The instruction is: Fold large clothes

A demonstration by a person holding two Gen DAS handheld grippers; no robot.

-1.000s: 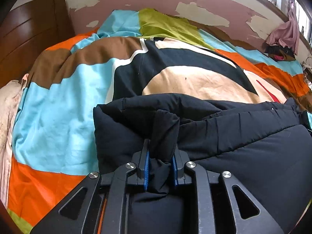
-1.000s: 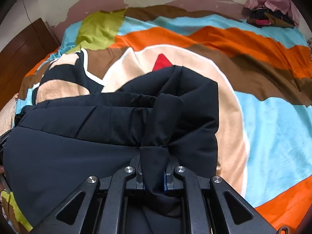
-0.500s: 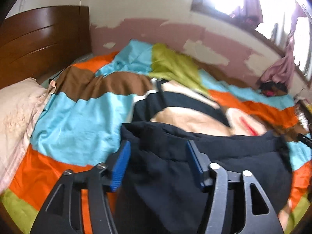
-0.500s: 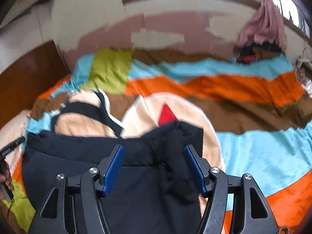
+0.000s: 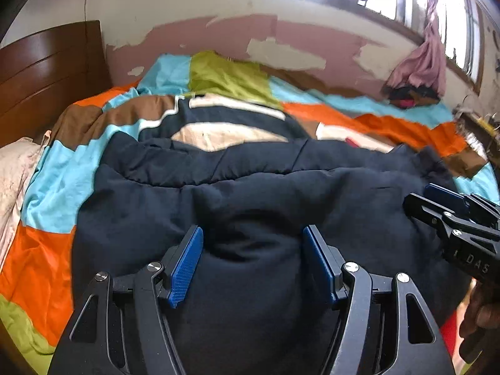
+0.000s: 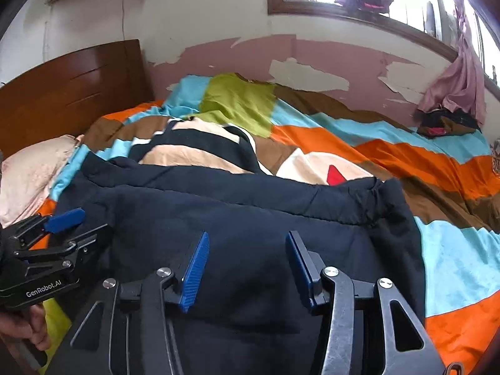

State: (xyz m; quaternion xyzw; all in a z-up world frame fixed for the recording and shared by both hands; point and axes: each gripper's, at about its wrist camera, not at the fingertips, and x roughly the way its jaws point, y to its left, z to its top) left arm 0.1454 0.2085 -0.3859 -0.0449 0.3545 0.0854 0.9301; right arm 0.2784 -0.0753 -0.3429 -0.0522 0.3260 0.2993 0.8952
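Note:
A large dark navy padded garment [image 5: 256, 193] lies folded across the near side of the bed; it also shows in the right wrist view [image 6: 243, 218]. My left gripper [image 5: 252, 257] is open and empty, its blue pads just above the garment's near part. My right gripper [image 6: 247, 261] is open and empty too, over the garment's right half. The right gripper shows at the right edge of the left wrist view [image 5: 450, 209], and the left gripper shows at the left edge of the right wrist view [image 6: 59, 234].
The bed carries a quilt [image 6: 359, 143] in orange, blue, brown and green blocks. A wooden headboard [image 6: 62, 93] and a pale pillow [image 6: 28, 172] are at the left. A pink cloth [image 6: 453, 84] and dark clothes lie at the far right by the window wall.
Both grippers let go of the garment's folds, opened wide and drew back and up. The garment now lies flat on the bed.

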